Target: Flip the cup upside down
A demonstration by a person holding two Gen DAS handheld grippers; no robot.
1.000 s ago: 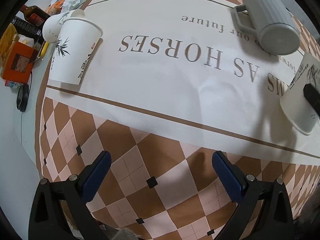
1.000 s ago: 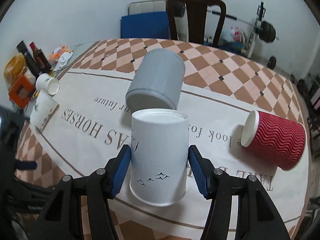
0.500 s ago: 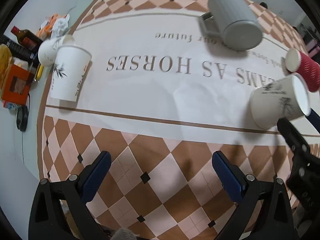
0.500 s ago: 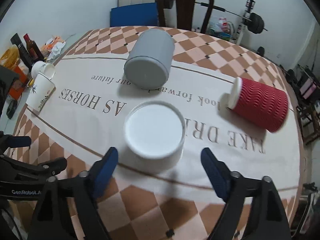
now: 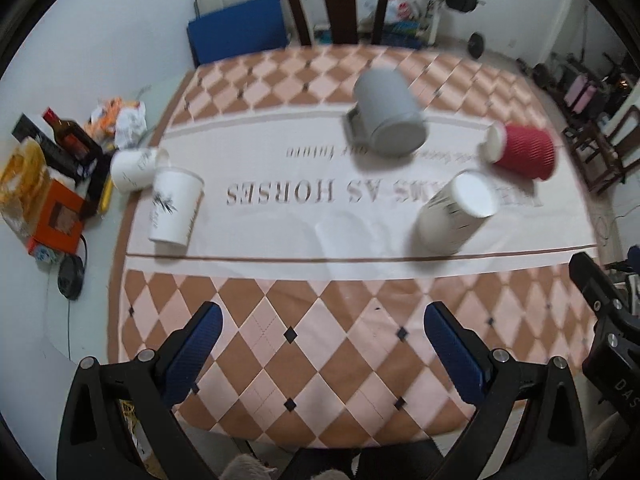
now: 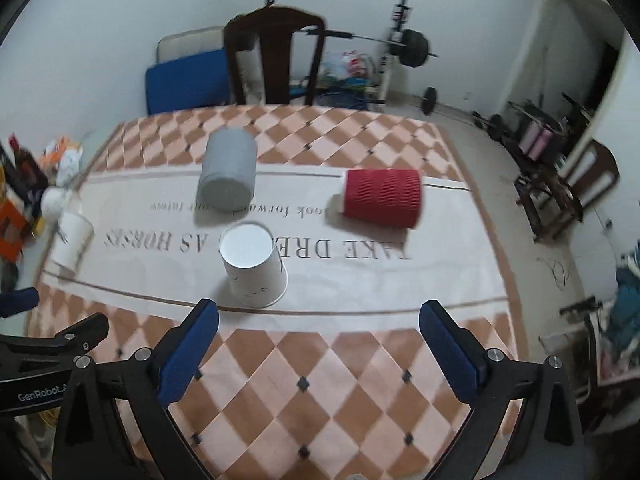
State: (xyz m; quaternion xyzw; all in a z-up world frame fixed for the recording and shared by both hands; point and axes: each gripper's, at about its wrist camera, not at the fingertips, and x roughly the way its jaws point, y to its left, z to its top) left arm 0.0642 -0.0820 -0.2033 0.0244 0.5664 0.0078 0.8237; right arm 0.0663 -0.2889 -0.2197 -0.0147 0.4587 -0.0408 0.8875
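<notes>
A white paper cup point(image 6: 254, 266) stands upside down on the white band of the tablecloth; it also shows in the left wrist view point(image 5: 456, 210). My right gripper point(image 6: 319, 344) is open and empty, drawn back over the checkered near edge, apart from the cup. My left gripper point(image 5: 319, 348) is open and empty, also over the near edge. A second white paper cup point(image 5: 175, 208) stands upside down at the left, with another white cup point(image 5: 134, 168) lying beside it.
A grey mug point(image 6: 229, 180) and a red ribbed cup point(image 6: 382, 198) lie on their sides behind the cup. Bottles, boxes and bags point(image 5: 48, 184) crowd the table's left side. A dark chair point(image 6: 276, 64) stands behind the table.
My right gripper opened, let go of the white cup and pulled back and up. The cup stays upside down on the cloth. My left gripper also rose and pulled back.
</notes>
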